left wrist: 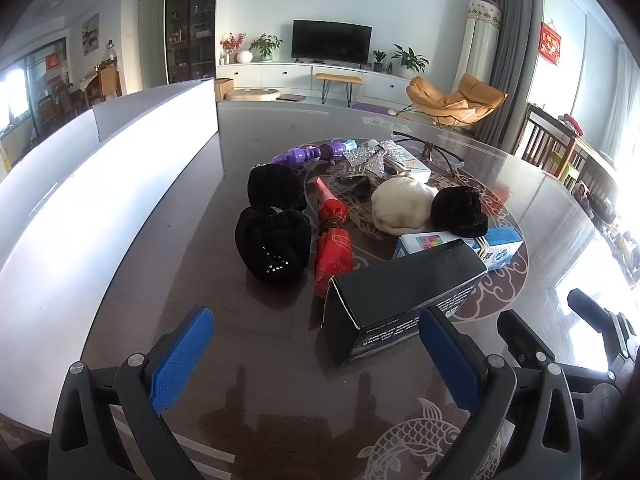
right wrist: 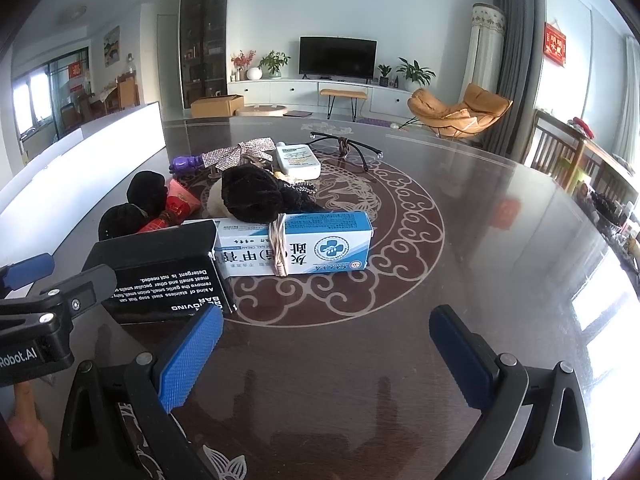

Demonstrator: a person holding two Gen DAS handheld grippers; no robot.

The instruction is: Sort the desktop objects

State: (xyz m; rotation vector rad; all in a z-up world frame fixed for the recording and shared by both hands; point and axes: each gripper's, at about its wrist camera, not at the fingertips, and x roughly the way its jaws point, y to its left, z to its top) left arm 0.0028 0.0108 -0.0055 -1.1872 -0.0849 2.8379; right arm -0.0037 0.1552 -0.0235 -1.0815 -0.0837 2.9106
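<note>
A pile of small objects lies on the dark glass-topped table (right wrist: 500, 220). A black carton (left wrist: 400, 296) is nearest, its near end just ahead of my left gripper (left wrist: 316, 356), which is open and touches nothing. Behind it rests a blue-and-white medicine box (right wrist: 296, 246). Two black knit pieces (left wrist: 274, 246), a red folded item (left wrist: 332, 236), a cream fluffy piece (left wrist: 400, 204) and a black fluffy piece (left wrist: 460, 210) lie beyond. My right gripper (right wrist: 326, 356) is open over bare table, right of the carton.
A long white open bin (left wrist: 100, 184) runs along the table's left side. Further back lie a purple toy (left wrist: 304, 154), a silver bow (left wrist: 368, 156), a white bottle (right wrist: 298, 160) and black glasses (right wrist: 348, 146). Wooden chairs (right wrist: 560, 152) stand at the right.
</note>
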